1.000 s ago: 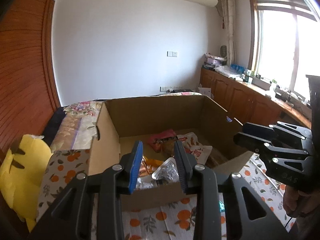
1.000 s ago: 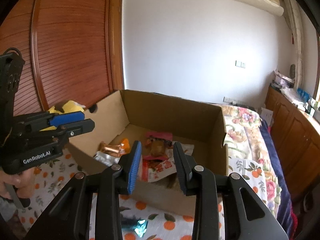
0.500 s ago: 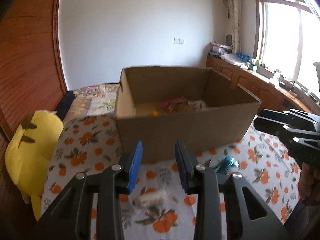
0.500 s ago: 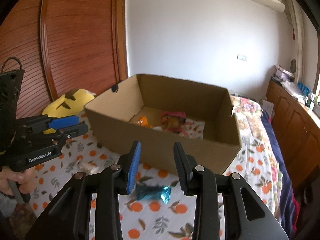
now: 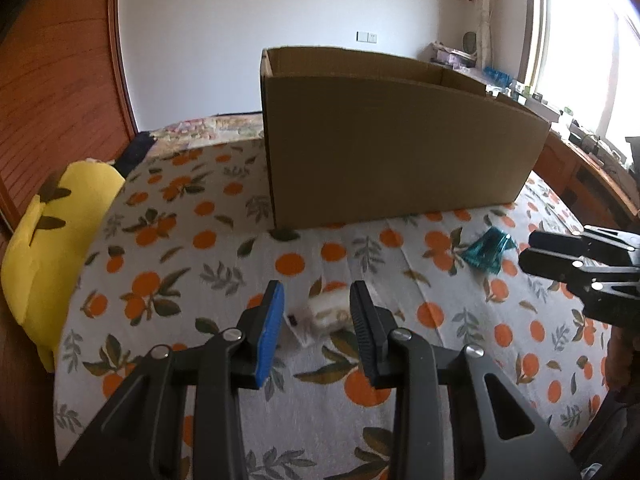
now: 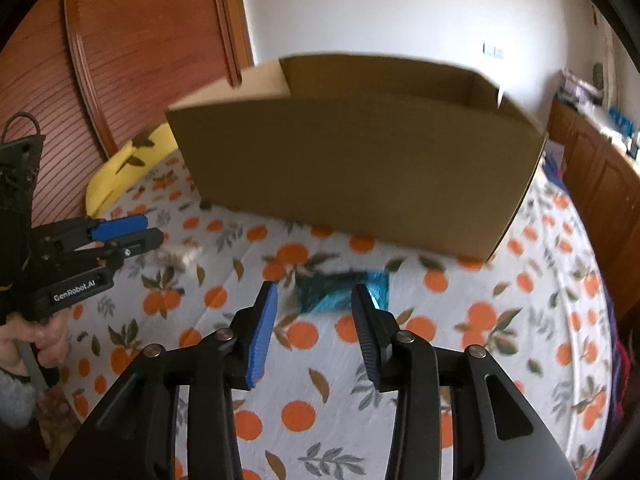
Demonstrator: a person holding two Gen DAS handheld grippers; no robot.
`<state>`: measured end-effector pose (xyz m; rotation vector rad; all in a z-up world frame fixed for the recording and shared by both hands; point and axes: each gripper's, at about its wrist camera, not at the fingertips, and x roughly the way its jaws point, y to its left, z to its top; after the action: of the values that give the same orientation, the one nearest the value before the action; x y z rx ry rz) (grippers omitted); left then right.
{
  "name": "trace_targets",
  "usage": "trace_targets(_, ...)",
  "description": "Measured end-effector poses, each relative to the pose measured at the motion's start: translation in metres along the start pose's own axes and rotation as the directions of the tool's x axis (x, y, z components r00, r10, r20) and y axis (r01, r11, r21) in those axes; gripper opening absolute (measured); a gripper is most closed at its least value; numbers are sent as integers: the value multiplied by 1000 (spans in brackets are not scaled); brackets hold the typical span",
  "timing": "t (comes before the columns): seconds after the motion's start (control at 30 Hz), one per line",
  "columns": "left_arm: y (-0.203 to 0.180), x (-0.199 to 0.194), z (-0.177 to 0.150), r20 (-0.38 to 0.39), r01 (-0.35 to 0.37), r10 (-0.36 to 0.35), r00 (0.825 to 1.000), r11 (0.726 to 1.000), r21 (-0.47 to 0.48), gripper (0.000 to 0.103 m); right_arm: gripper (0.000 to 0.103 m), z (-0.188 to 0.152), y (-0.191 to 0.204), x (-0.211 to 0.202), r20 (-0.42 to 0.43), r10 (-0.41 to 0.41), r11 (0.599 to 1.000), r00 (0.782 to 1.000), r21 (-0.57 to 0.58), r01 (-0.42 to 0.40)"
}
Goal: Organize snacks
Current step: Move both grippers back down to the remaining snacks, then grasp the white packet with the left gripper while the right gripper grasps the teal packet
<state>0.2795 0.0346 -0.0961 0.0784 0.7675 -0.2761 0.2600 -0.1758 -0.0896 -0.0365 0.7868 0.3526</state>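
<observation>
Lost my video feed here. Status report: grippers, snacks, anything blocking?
Left gripper open over white snack. Right gripper open, jaws just widening, over teal snack. Both snacks lie on cloth before cardboard box. Nothing blocking.

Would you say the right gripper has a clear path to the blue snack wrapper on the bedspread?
Probably yes: the blue snack wrapper lies in the open just beyond the right gripper, whose jaws have just been opening with nothing between them; the cardboard box stands farther back.
</observation>
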Motion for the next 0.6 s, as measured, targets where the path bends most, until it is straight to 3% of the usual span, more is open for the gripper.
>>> trace_targets(0.4, 8, 3, -4, -12, 6, -6, 1000, 1000, 12, 33, 41, 3, -13, 34, -77, 11, 998, 997, 57, -6)
trace_targets(0.6, 14, 7, -5, -25, 14, -13, 1000, 1000, 23, 34, 51, 12, -21, 43, -80, 2, 997, 997, 80, 4)
